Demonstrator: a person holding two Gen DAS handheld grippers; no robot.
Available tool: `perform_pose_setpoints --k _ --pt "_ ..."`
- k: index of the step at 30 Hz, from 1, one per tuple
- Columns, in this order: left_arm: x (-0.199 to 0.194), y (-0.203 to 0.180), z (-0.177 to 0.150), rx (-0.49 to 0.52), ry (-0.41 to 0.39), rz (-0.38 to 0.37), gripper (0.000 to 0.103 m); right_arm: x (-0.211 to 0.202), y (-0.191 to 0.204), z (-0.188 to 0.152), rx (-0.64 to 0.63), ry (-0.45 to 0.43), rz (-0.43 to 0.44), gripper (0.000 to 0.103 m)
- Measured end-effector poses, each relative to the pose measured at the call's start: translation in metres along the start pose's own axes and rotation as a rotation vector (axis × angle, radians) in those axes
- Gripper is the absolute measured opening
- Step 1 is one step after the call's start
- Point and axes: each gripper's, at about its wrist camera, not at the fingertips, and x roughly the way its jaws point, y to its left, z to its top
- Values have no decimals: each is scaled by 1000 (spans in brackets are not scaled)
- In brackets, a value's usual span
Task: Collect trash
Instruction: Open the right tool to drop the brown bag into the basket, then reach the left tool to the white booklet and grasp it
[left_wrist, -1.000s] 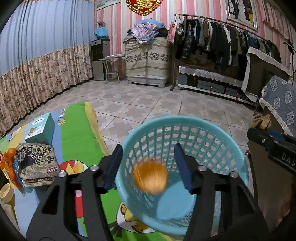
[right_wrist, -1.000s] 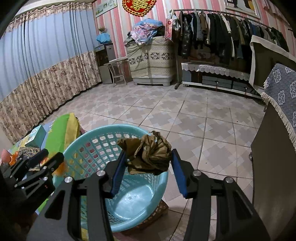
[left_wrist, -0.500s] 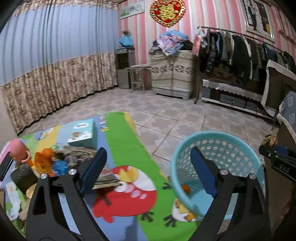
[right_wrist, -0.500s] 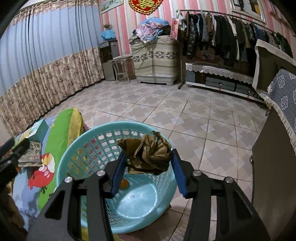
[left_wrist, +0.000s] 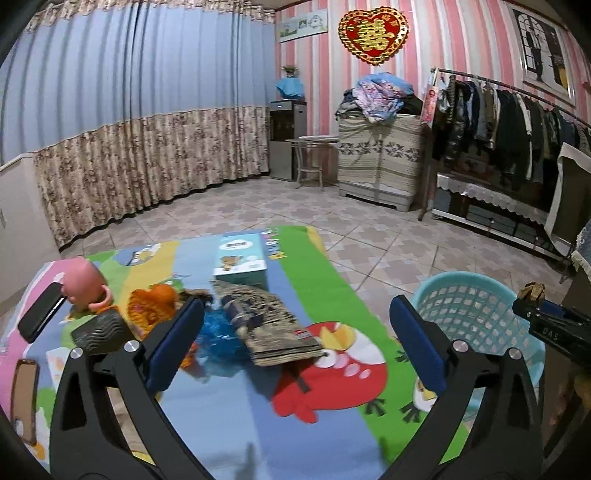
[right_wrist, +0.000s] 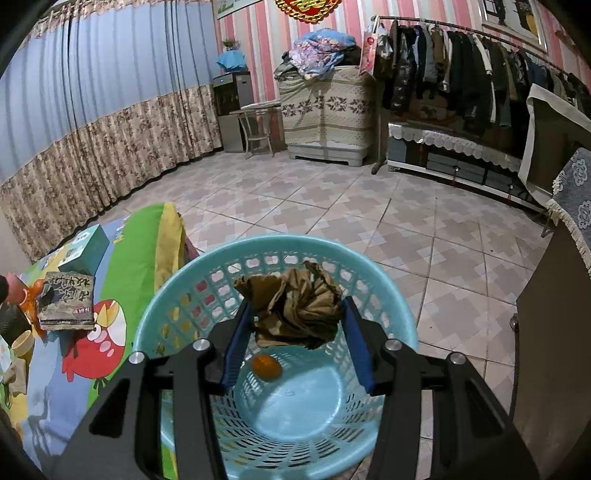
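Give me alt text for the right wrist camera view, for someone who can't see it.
The right gripper holds a crumpled brown paper wad over a light blue plastic basket with a small orange object at its bottom. A cartoon play mat with boxes lies to the left on the tiled floor.

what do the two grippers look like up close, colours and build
Both look alike. The left gripper and right gripper have black angular frames with cut-out slots, silver round bolt heads at the joints, and flat blue pads lining the fingers. In the left wrist view, the right one's side carries small white letters. No cables or sleeves show.
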Motion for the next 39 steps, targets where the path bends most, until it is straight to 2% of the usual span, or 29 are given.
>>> perform_pose_setpoints --k 2,3,4,6,8,12,17,24,34,39 --pt "-4 8 -4 -5 3 16 97 2 0 0 9 1 -1 50" --pt "-5 12 -6 -9 4 24 97 2 -1 0 17 3 12 55" --pt "-5 14 -5 -12 5 30 97 3 -1 0 24 3 18 67" --pt "-9 23 -8 -20 7 51 97 3 0 -1 35 -4 16 76" --pt "-13 30 -10 -24 7 68 97 3 3 -2 27 -1 14 77" --pt "-27 51 -13 -31 -5 114 97 -2 9 -2 23 -20 7 86" --pt "-48 77 -18 -34 -23 173 97 -10 17 -2 18 -30 21 87" --pt "-70 116 -32 -84 -25 238 97 -26 57 -6 -79 -58 36 92" --pt "-70 151 -55 -99 24 297 97 -47 116 -17 -144 -59 141 94" --pt "-73 165 -63 -104 28 322 97 -54 143 -23 -182 -63 157 94"
